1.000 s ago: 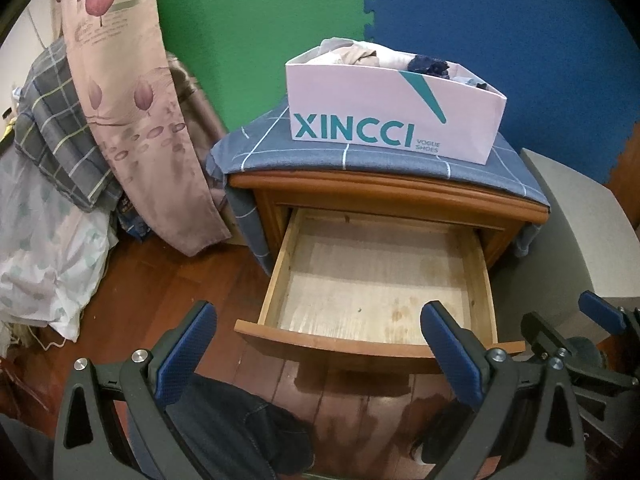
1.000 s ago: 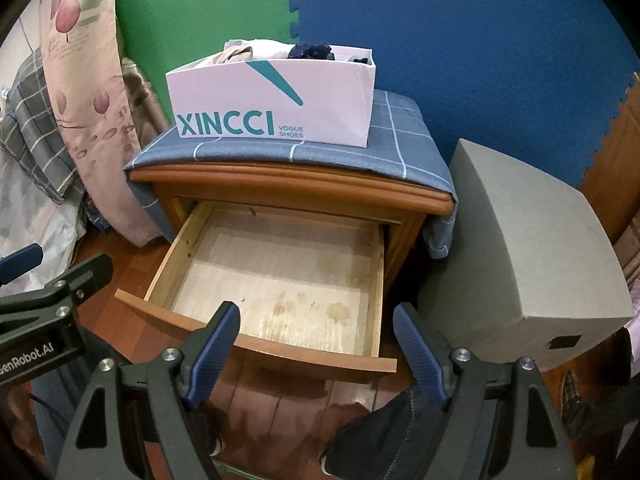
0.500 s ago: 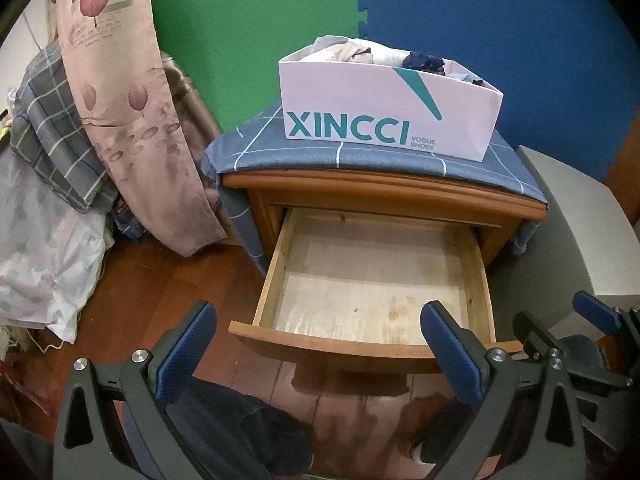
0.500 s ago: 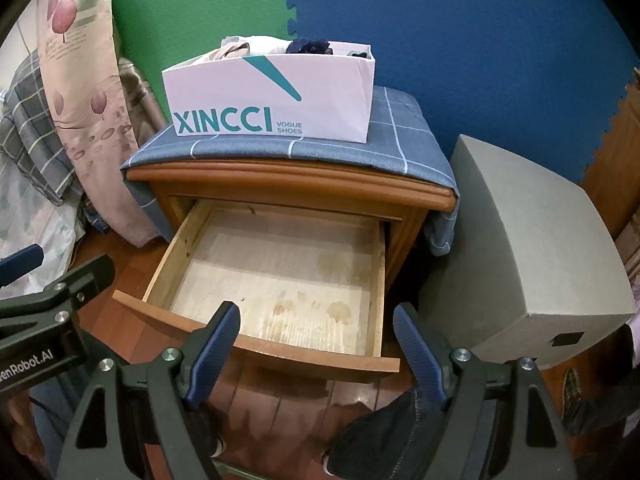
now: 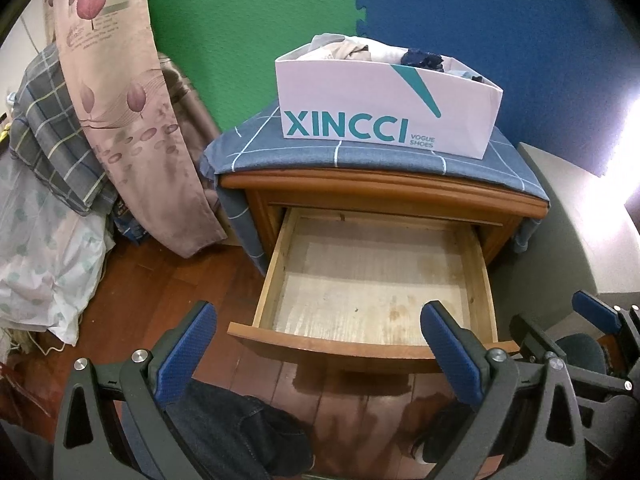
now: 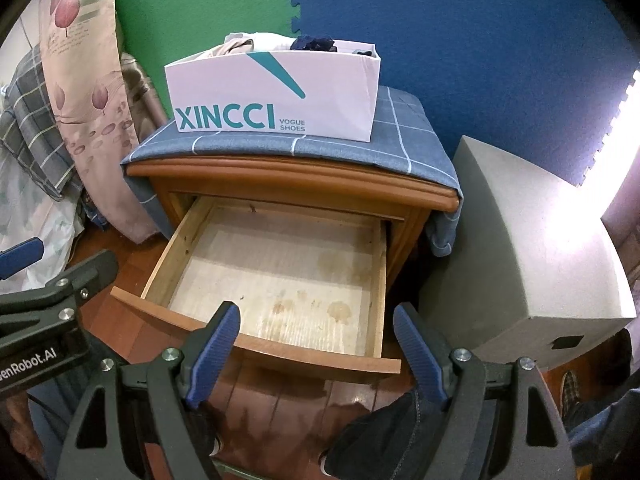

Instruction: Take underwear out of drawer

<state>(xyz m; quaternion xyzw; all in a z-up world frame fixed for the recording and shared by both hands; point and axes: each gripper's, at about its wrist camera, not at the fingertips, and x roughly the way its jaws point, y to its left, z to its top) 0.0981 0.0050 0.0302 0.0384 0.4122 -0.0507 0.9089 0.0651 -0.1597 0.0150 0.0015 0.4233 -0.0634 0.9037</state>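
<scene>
Both grippers hang with their jaws spread wide and nothing between them: the left gripper (image 5: pixel 318 336) and the right gripper (image 6: pixel 316 338) each frame the front edge of the pulled-out drawer (image 6: pixel 256 350), which lies just ahead of and below the blue fingertips. Beneath the jaws are dark wooden floorboards and a person's denim-clad legs. Past the front board, the drawer floor (image 5: pixel 372 284) is bare pale wood with a few brown stains; no underwear shows anywhere inside it. Farther on, above the drawer, the nightstand (image 6: pixel 296 176) carries a blue checked cloth (image 6: pixel 404 136), and on that stands a white shoe box (image 5: pixel 384 108) lettered XINCCI. Bunched fabric (image 5: pixel 422 58), pale and dark blue, pokes over its rim well beyond the jaws; this is likely the underwear, already out, so the task looks finished or nearly so. Such garments would be light, soft and limp, neither slippery nor breakable; a pinch on a raised fold or waistband would hold best, since flat cloth gives the pads little to bite
</scene>
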